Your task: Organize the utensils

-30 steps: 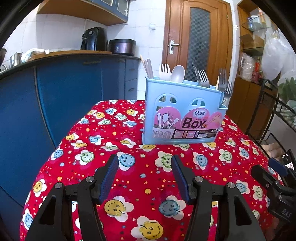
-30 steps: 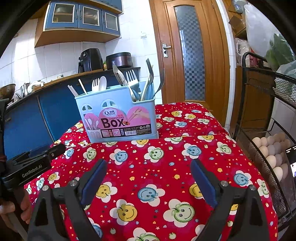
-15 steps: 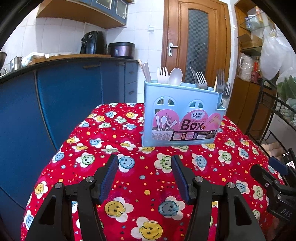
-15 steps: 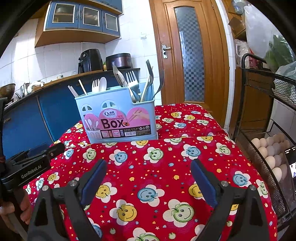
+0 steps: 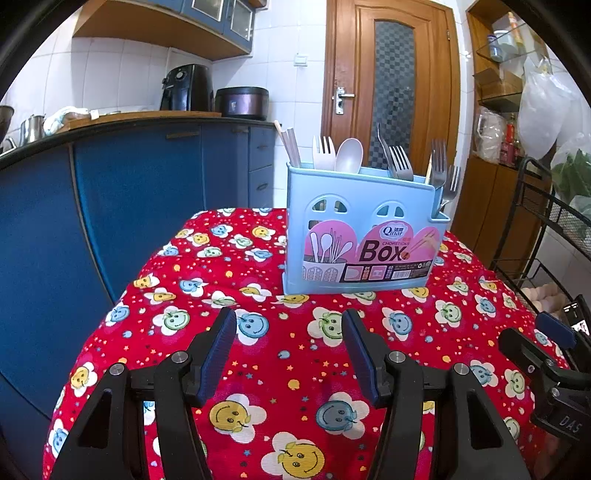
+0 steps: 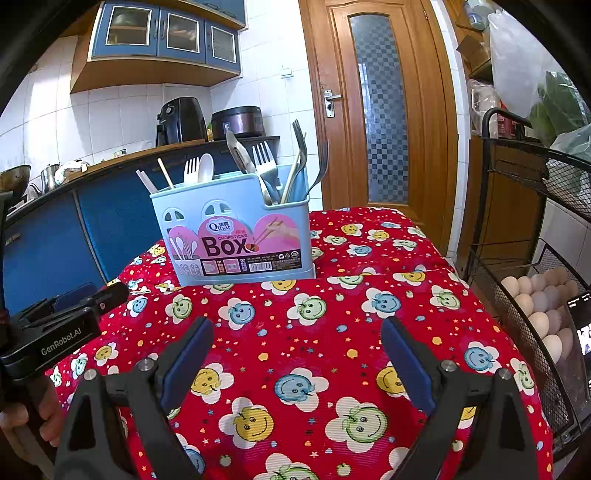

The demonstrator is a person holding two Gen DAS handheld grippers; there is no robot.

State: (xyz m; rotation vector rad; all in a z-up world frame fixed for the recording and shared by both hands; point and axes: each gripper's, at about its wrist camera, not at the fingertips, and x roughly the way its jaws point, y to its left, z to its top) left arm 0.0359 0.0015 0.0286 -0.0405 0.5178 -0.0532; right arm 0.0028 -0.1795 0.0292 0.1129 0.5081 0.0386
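Utensils (image 5: 369, 158) stood sorted in the blue box (image 5: 358, 229), ahead of both my tongs; left gripper (image 5: 288, 354) and right gripper (image 6: 295, 358) gaped empty. Tablecloth (image 6: 332, 332) bare; task looked finished.

Utensil box (image 5: 364, 229) perhaps slightly lower in left view, otherwise unchanged

Home kitchen. Blue base cabinets (image 5: 155, 177) under wooden countertop (image 5: 147, 115), glass-front wall cupboards (image 6: 166, 35), white tiled wall (image 6: 122, 110). Air fryer (image 5: 187, 88), rice cooker (image 5: 242, 102), kettle (image 5: 31, 127) on counter. Wooden door (image 6: 376, 110). Wire rack with eggs (image 6: 535, 306). Smiley-print red cloth (image 6: 332, 350) over table.
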